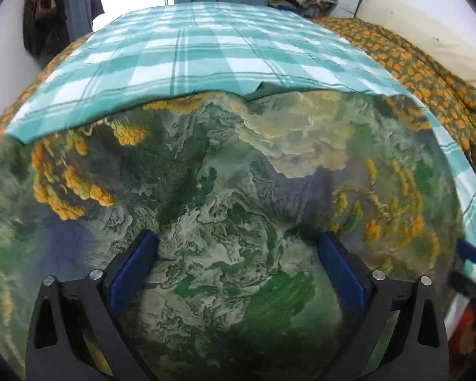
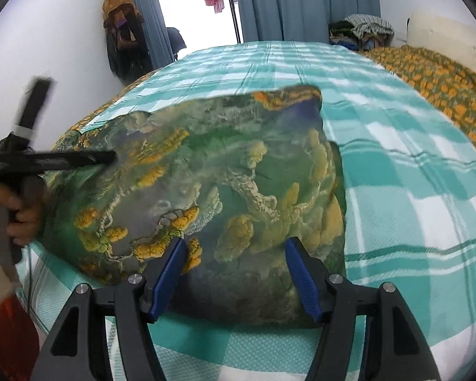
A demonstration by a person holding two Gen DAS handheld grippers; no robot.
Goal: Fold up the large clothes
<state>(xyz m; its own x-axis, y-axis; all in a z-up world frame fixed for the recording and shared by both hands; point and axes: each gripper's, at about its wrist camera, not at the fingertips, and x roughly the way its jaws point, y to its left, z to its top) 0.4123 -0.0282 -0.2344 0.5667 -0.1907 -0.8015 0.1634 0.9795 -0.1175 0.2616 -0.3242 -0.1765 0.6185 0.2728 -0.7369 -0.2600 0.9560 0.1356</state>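
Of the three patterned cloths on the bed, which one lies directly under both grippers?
The green cloth with yellow blotches, lying atop the teal checked sheet; the orange-dotted cover lies farther off.

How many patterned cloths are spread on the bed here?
3: a green-and-yellow floral printed cloth nearest, lying on a teal-and-white checked sheet that covers most of the bed, and an orange-flowered green bedcover showing along its edges. More may lie hidden underneath.

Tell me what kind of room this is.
Most likely a bedroom: a bed under a teal checked sheet, blue curtains by a doorway, and a coat hanging on the wall.
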